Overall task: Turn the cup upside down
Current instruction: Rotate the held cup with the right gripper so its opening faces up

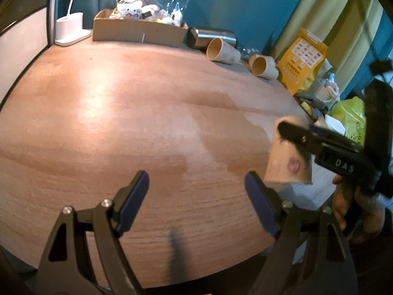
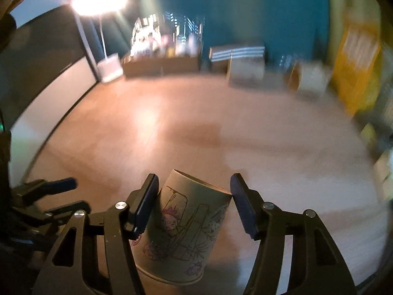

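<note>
Right wrist view shows my right tool (image 2: pixel 194 202) spread around the cup (image 2: pixel 183 236), left pad touching its wall, right pad apart; the cup tilts, rim down, on the bench (image 2: pixel 172 127). My left tool (image 1: pixel 196 198) hangs spread, gripping nothing.

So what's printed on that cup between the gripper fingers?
Cartoon line drawings with pink-purple faces on the pale paper cup, clearest in the right wrist view.

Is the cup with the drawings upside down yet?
Upside down: the cup's wide rim is at the bottom, narrow base on top, between the right gripper's open jaws.
</note>
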`<action>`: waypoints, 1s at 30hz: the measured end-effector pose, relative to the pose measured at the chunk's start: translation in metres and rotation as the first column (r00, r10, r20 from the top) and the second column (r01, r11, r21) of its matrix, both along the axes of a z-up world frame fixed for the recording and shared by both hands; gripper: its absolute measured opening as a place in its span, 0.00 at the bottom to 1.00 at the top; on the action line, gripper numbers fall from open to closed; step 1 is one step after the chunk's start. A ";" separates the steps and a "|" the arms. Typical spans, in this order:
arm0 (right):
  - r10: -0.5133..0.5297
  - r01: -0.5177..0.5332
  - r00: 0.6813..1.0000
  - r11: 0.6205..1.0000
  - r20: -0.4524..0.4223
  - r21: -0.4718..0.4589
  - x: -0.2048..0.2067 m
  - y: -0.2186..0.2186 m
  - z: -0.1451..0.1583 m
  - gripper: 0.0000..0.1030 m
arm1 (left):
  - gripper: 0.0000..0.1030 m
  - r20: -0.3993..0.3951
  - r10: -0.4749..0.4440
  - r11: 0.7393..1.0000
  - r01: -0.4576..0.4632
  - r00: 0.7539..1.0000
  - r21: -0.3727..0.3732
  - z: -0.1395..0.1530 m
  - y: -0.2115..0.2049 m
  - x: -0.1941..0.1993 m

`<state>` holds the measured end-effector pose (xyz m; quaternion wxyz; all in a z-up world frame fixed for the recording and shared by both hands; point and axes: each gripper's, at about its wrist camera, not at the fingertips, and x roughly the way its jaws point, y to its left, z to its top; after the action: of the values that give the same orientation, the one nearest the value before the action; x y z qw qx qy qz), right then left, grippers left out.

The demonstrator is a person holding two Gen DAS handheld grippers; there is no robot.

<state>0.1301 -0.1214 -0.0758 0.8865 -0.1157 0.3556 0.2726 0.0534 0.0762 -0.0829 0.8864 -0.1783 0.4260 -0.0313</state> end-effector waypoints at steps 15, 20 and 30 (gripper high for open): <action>-0.160 0.226 0.824 0.973 0.543 -0.055 -0.049 -0.048 -0.044 0.62 | 0.79 0.044 -0.024 0.997 0.021 0.999 0.081 0.006 -0.033 -0.003; -0.164 0.229 0.807 0.972 0.568 -0.044 -0.061 -0.054 -0.053 0.62 | 0.79 0.053 -0.037 0.995 0.032 0.998 0.096 0.007 -0.044 -0.006; -0.149 0.206 0.806 0.978 0.572 -0.036 -0.075 -0.060 -0.054 0.63 | 0.79 0.070 -0.031 0.993 0.023 0.997 0.118 0.006 -0.051 -0.008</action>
<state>0.0556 -0.1817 -0.1301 0.9668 -0.2003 0.0984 0.1243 0.0450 0.0249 -0.0766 0.9095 -0.1192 0.3976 -0.0245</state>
